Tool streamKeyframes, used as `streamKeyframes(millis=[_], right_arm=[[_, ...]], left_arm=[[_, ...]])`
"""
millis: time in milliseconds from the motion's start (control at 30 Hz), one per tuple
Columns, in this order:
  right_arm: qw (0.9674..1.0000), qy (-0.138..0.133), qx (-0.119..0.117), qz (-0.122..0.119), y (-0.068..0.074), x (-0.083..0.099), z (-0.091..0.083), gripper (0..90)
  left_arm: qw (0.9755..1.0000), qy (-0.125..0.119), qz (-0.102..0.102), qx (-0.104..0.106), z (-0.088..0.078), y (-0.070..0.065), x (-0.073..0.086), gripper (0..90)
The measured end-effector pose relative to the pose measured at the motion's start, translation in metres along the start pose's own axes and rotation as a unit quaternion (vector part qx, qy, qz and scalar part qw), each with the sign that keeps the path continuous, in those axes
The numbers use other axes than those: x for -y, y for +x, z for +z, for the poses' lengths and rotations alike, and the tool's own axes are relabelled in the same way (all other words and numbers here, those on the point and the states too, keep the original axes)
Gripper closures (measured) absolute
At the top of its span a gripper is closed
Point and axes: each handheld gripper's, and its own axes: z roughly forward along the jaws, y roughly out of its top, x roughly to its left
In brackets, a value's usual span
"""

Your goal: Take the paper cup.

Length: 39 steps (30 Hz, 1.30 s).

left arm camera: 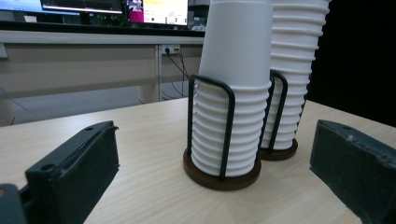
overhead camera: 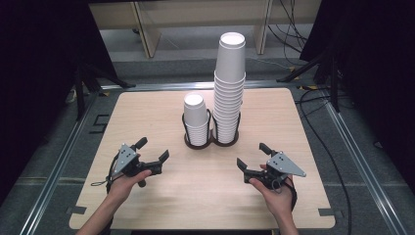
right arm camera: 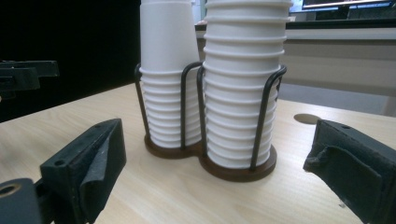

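From above we see two stacks of white paper cups, one short (overhead camera: 195,120) and one tall (overhead camera: 229,88), standing in a dark two-ring wire holder (overhead camera: 210,142) mid-table, with the left gripper (overhead camera: 154,152) and right gripper (overhead camera: 252,155) gaping empty on the pale wooden table (overhead camera: 147,107). In the left gripper view we face the short stack (left arm camera: 233,93) between wide jaws. In the right gripper view we find the tall stack (right arm camera: 245,84) nearest, jaws apart.

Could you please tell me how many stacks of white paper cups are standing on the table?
2: a short stack of white paper cups in the holder's left ring, and a tall stack in its right ring, side by side at mid-table.
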Motion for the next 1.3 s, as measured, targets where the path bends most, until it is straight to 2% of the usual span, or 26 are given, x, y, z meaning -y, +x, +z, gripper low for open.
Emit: streamKeyframes(millis=[33,67,100,167,267,300,333,367,400,467,500,533,600,700,800,867,900,933,967,1000,1033,1067,1200,1267,1300], right_arm=[[1.0,-0.005,0.001,-0.005,-0.001,-0.001,0.001,4.4],[1.0,-0.003,0.003,0.008,0.0,-0.003,0.001,4.4],[1.0,-0.005,-0.002,0.003,-0.002,-0.004,0.001,4.5],[0.9999,-0.007,0.001,-0.007,-0.004,-0.007,0.004,4.6],[0.9999,-0.007,-0.002,0.008,-0.006,-0.011,0.009,4.6],[0.9999,-0.014,0.005,-0.007,-0.008,-0.012,0.011,4.6],[1.0,-0.006,0.005,-0.003,-0.007,-0.014,0.011,4.6],[0.9999,-0.016,0.002,-0.003,-0.009,-0.02,0.015,4.7],[0.9999,-0.014,0.01,-0.004,-0.009,-0.023,0.015,4.8],[0.9998,-0.02,0.007,-0.005,-0.01,-0.026,0.017,4.8],[0.9996,-0.026,0.006,-0.006,-0.011,-0.034,0.02,4.8],[0.9995,-0.03,0.008,-0.01,-0.012,-0.038,0.021,4.9],[0.9995,-0.024,0.012,-0.019,-0.013,-0.042,0.021,4.9],[0.9994,-0.028,0.01,-0.016,-0.013,-0.051,0.026,4.9],[0.9991,-0.031,0.009,-0.029,-0.016,-0.06,0.03,4.8],[0.9991,-0.036,0.012,-0.021,-0.017,-0.066,0.033,4.6],[0.9988,-0.037,0.009,-0.031,-0.019,-0.07,0.035,4.5],[0.999,-0.036,0.009,-0.025,-0.018,-0.073,0.036,4.4],[0.9986,-0.041,0.01,-0.032,-0.02,-0.077,0.038,4.4],[0.9989,-0.042,0.004,-0.02,-0.019,-0.081,0.04,4.3],[0.9984,-0.045,0.009,-0.033,-0.021,-0.085,0.041,4.3],[0.9985,-0.046,0.007,-0.028,-0.021,-0.088,0.043,4.3],[0.9979,-0.051,0.013,-0.039,-0.025,-0.102,0.049,4.4],[0.998,-0.056,0.011,-0.028,-0.026,-0.109,0.051,4.5],[0.997,-0.066,0.018,-0.036,-0.027,-0.112,0.053,4.5]], left_arm=[[1.0,0.005,0.004,0.002,0.001,-0.001,-0.003,0.7],[1.0,-0.001,0.002,0.005,0.004,-0.002,-0.005,0.7],[0.9999,-0.011,0.004,0.01,0.008,-0.002,-0.007,0.8],[0.9998,-0.006,0.013,0.012,0.012,-0.005,-0.012,0.8],[0.9995,-0.011,0.021,0.02,0.021,-0.008,-0.018,0.8],[0.9994,-0.012,0.022,0.023,0.024,-0.01,-0.02,0.8],[0.9992,-0.014,0.027,0.026,0.027,-0.011,-0.022,0.8],[0.9989,-0.018,0.03,0.03,0.032,-0.014,-0.026,0.8],[0.9986,-0.019,0.036,0.033,0.035,-0.015,-0.029,0.8],[0.9984,-0.021,0.039,0.034,0.038,-0.016,-0.031,0.8],[0.9979,-0.026,0.045,0.039,0.043,-0.019,-0.037,0.8],[0.9966,-0.032,0.059,0.047,0.047,-0.019,-0.041,0.8],[0.9964,-0.034,0.059,0.05,0.05,-0.021,-0.044,0.8],[0.9955,-0.04,0.065,0.055,0.055,-0.025,-0.052,0.7],[0.9946,-0.043,0.072,0.062,0.061,-0.028,-0.059,0.7],[0.9944,-0.045,0.07,0.065,0.065,-0.03,-0.063,0.7],[0.9949,-0.042,0.067,0.063,0.066,-0.032,-0.064,0.6],[0.9945,-0.043,0.07,0.064,0.069,-0.034,-0.066,0.7],[0.9942,-0.043,0.069,0.069,0.071,-0.035,-0.069,0.7],[0.9937,-0.047,0.075,0.069,0.073,-0.036,-0.071,0.7],[0.9935,-0.047,0.073,0.074,0.076,-0.039,-0.074,0.7],[0.9927,-0.051,0.079,0.075,0.079,-0.039,-0.077,0.7],[0.9916,-0.054,0.082,0.084,0.091,-0.045,-0.086,0.8],[0.9899,-0.054,0.093,0.092,0.099,-0.05,-0.091,1.1],[0.9895,-0.054,0.095,0.095,0.102,-0.052,-0.093,1.2]])
